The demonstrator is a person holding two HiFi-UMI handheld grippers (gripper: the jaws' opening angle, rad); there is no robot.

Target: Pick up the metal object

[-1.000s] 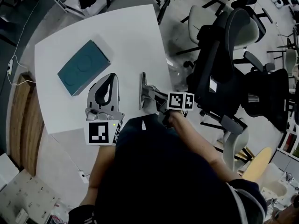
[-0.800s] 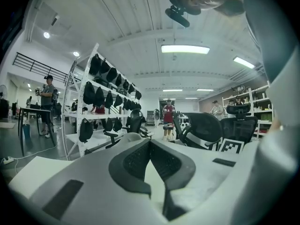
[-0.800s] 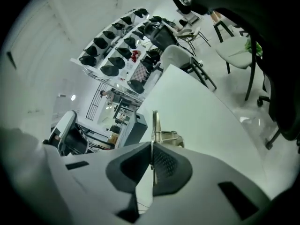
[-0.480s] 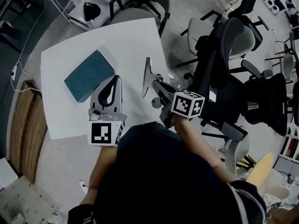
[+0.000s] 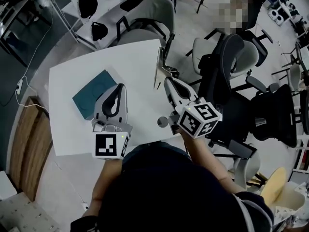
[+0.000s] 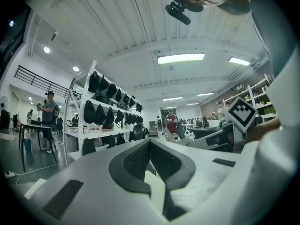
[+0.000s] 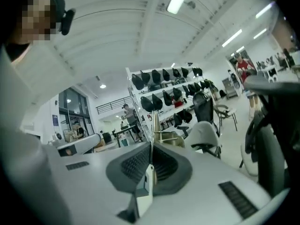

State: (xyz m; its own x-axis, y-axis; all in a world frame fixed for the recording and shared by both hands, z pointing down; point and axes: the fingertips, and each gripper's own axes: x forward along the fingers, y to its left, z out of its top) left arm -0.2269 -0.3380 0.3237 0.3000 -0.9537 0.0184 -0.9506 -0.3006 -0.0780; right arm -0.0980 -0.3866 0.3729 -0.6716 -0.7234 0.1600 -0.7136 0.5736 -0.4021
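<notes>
Closest to the person, over the near part of the desk [image 5: 135, 57], the left gripper [image 5: 119, 88] is idling with its jaws pressed together on nothing, taking no part in the work; just to its right, the right gripper [image 5: 167, 79] is reaching towards the desk's right edge with its jaws clamped fully together on the metal object [image 5: 158, 67], a thin flat piece that is sticking up edge-on from between the pads; in the right gripper view the same brassy strip [image 7: 154, 122] is rising straight out of the closed jaws. A second ago this piece was lying nearer the desk's front edge with the gripper low beside it; now both are riding higher and further out, so the object appears to be coming off the desk and the pick-up is looking nearly done. The hold is pinching only a narrow edge, so the piece could be prone to pivoting. Further back on the desk's left half a teal box [image 5: 94, 93] is lying flat, untouched; beyond the desk's far and right edges, office chairs [image 5: 149, 13] are standing about.
</notes>
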